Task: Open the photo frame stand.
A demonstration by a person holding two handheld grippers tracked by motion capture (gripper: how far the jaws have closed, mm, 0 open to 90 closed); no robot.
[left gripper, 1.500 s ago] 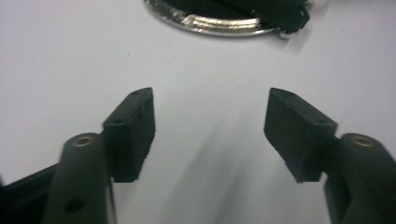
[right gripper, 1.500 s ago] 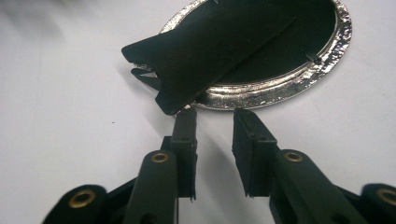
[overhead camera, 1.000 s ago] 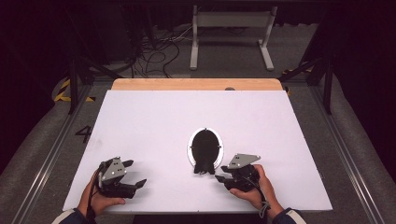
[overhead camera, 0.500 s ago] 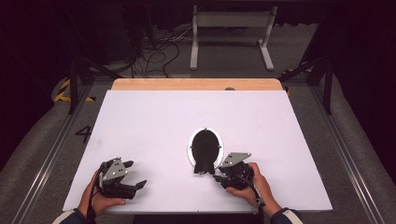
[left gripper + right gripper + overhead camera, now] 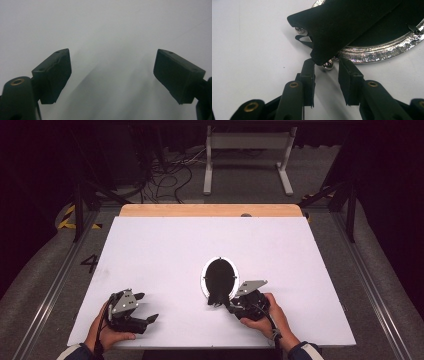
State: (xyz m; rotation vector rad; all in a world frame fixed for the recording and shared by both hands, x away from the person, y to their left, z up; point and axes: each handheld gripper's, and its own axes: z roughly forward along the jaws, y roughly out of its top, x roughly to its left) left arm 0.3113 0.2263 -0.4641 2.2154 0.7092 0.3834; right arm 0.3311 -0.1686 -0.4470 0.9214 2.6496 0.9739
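White sheet [image 5: 165, 250] covers the table, a strip of bare wood [image 5: 210, 210] showing along the far edge. Dark room around it: grey carpeted floor, a tangle of cables [image 5: 167, 175], a white metal stand [image 5: 248, 150], black frame legs, yellow-black hazard tape [image 5: 67, 217] at left. Only readable writing: a "4" [image 5: 89, 263] on the floor left of the table.

The oval picture frame [image 5: 220, 277], silver rim, lies black back up near my edge of the table, right of centre, its black easel flap [image 5: 342, 22] raised off the back.

My right gripper [image 5: 231, 304] sits at the frame's near end. In the right gripper view my jaws are partly open, a narrow gap between them, the flap's tip and a small silver ball foot [image 5: 328, 65] just ahead; left jaw seems to touch the flap's edge, nothing clamped.

My left gripper [image 5: 145, 308] is at the near left, well apart from the frame, jaws wide open over bare sheet, holding nothing.

Versus a second ago: right gripper has shifted left and closer in to the frame's near end; left gripper and frame unchanged.
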